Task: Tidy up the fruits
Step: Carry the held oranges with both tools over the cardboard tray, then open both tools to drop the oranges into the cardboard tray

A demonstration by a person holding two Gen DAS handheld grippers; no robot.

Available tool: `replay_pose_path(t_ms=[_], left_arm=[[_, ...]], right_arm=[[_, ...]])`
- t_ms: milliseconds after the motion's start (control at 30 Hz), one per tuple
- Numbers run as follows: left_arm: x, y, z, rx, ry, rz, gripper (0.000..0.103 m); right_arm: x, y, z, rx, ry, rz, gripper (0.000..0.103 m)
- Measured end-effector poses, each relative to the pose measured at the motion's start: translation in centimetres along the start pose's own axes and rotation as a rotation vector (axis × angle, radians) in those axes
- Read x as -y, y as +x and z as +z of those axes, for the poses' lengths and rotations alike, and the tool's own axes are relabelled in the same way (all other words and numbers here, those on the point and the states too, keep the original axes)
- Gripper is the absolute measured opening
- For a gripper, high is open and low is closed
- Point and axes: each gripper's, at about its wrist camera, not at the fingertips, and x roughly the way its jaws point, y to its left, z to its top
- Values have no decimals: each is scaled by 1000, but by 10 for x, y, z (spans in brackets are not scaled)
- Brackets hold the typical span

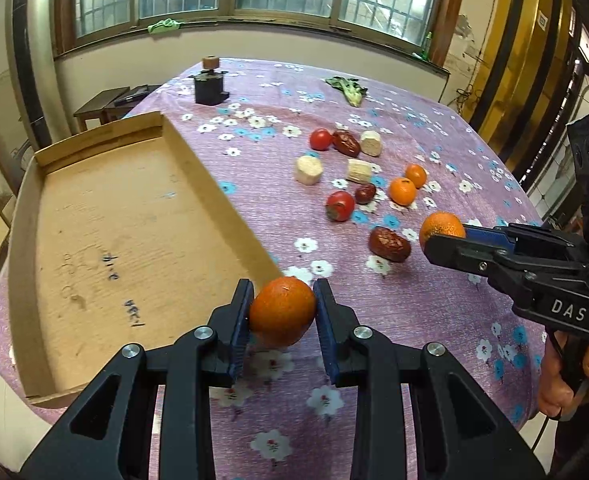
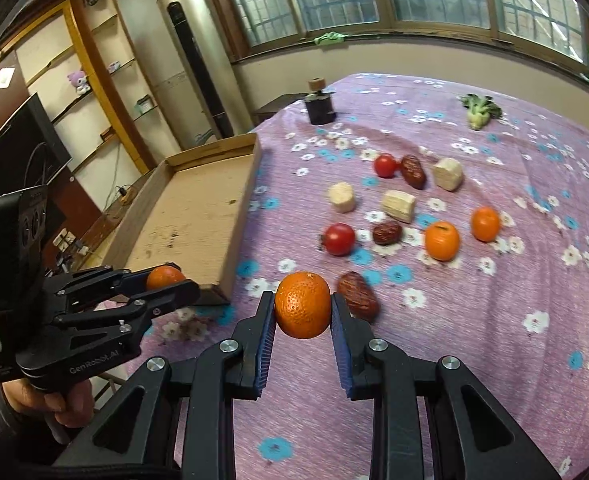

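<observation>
Purple floral tablecloth (image 1: 414,320) under you. Your left gripper (image 1: 282,312) clamps an orange (image 1: 282,310) just beside the cardboard tray (image 1: 114,240) corner; your right gripper (image 2: 303,312) clamps another orange (image 2: 303,305). Light, round, soft-skinned: likely rolls, so grip across the middle, gently.

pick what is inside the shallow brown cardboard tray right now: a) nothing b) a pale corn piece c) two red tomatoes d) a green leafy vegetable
a: the shallow brown cardboard tray shows only its bare floor, while the red tomatoes, pale corn pieces and green leafy vegetable all lie on the purple flowered cloth.
</observation>
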Motion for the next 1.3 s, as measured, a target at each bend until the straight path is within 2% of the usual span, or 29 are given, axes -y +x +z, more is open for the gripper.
replay_pose_path(t_ms=[233, 367, 467, 733, 900, 1000, 1100, 1167, 1200, 1233, 1300], left_arm=[[-41, -7, 0, 10, -54, 65, 28], [-71, -10, -1, 8, -101, 106, 28], [-88, -8, -3, 0, -121, 135, 28], [-114, 2, -13, -35, -149, 142, 28], [-118, 10, -17, -73, -118, 145, 28], [-119, 13, -18, -84, -107, 146, 28], [-118, 13, -18, -91, -109, 151, 28], [-118, 14, -18, -94, -113, 161, 32], [-117, 14, -18, -95, -114, 166, 41], [-116, 15, -17, -99, -116, 168, 46], [-114, 16, -18, -108, -113, 176, 48]], right_arm=[[-39, 23, 19, -8, -71, 89, 27], [-61, 54, 29, -51, -87, 162, 27], [-77, 83, 34, -100, -109, 183, 27], [-94, 143, 31, -239, -139, 141, 27], [-108, 137, 18, -269, -167, 146, 27], [-118, 132, 13, -247, -208, 109, 29], [-123, 131, 12, -232, -249, 52, 36], [-125, 128, 13, -225, -259, 42, 39], [-125, 126, 13, -222, -261, 42, 42], [-125, 124, 12, -216, -264, 40, 46], [-127, 118, 11, -201, -272, 44, 47]])
